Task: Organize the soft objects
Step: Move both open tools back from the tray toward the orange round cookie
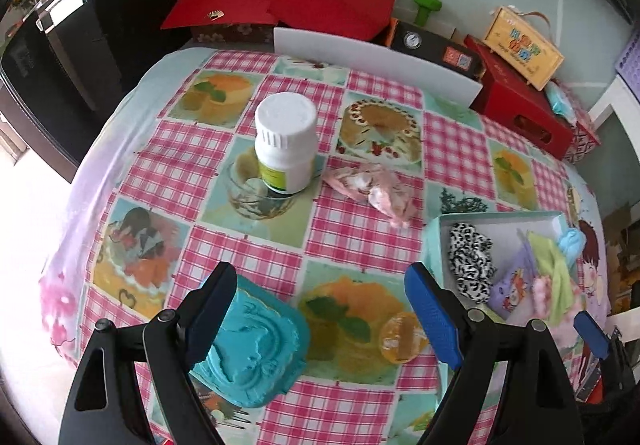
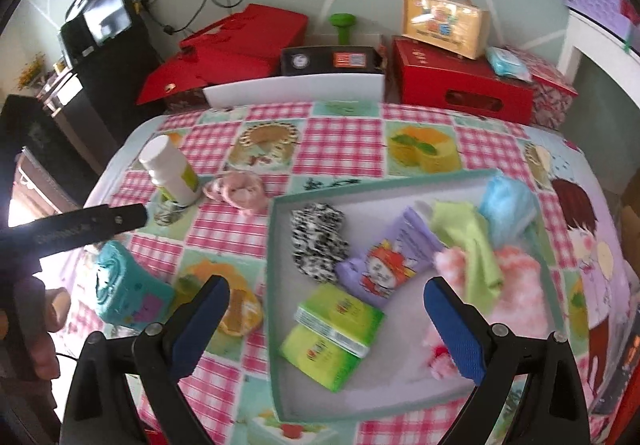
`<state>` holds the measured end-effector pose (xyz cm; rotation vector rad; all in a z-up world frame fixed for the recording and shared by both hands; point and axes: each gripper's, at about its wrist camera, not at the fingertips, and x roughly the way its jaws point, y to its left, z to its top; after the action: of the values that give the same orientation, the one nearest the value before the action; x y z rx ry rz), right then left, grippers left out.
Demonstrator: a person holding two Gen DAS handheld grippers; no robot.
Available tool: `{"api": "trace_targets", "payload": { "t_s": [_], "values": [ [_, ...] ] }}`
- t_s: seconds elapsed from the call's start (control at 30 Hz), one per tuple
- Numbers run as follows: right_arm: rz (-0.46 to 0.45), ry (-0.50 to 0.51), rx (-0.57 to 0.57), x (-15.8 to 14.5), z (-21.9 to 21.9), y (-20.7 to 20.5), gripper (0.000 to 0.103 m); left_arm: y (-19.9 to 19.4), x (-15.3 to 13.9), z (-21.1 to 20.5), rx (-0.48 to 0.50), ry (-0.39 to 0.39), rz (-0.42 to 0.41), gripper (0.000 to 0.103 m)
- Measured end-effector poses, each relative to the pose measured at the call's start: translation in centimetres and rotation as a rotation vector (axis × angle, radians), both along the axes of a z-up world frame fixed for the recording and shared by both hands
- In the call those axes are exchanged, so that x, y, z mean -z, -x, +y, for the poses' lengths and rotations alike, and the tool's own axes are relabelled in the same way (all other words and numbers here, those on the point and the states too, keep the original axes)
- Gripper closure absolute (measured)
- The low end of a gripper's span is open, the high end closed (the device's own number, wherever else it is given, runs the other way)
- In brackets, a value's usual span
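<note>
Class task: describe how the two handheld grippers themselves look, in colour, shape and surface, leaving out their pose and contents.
Both the left gripper and the right gripper have glossy black, triangular cut-out arms joined by round metal pivot bolts. Their fingers carry blue, finely dotted rubbery pads. No cables show.

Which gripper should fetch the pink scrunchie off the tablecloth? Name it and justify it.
Left. The left gripper is open and faces the pink scrunchie across bare tablecloth. The right gripper, also open, hangs over the teal box, and sees the scrunchie far left beside the white bottle.
</note>
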<state>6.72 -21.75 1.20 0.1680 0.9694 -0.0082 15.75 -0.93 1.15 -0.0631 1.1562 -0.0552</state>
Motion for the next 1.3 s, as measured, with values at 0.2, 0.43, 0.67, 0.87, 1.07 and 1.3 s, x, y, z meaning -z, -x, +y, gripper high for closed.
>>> {"api": "trace_targets", "payload": {
  "t_s": [0.2, 0.43, 0.67, 0.87, 1.07, 1.3],
  "values": [
    [0.041, -0.017, -0.091, 1.5, 2.9, -2.0, 0.004, -1.5, 0.6, 0.5, -0.012, -0.031, 0.029, 0.017],
    [0.095, 0.002, -0.204, 4.1, 6.2, -3.1, 0.008, -2.0, 2.0, 1.8, -0.041, -0.002, 0.057, 0.017],
    [0.132, 0.021, -0.278, 6.0, 8.1, -3.9, 0.019, -3.1, 3.7, 4.1, -0.081, -0.002, 0.094, 0.017],
    [0.139, 0.059, -0.339, 6.8, 9.6, -3.9, 0.026, -3.8, 4.8, 5.2, -0.105, 0.038, 0.130, 0.017],
    [0.157, 0.085, -0.370, 7.6, 10.6, -4.1, 0.028, -4.2, 5.2, 4.9, -0.088, 0.044, 0.147, 0.017],
    [0.179, 0.114, -0.401, 8.7, 11.2, -4.7, 0.029, -4.3, 5.6, 5.4, -0.105, 0.052, 0.156, 0.017]
  ]
}}
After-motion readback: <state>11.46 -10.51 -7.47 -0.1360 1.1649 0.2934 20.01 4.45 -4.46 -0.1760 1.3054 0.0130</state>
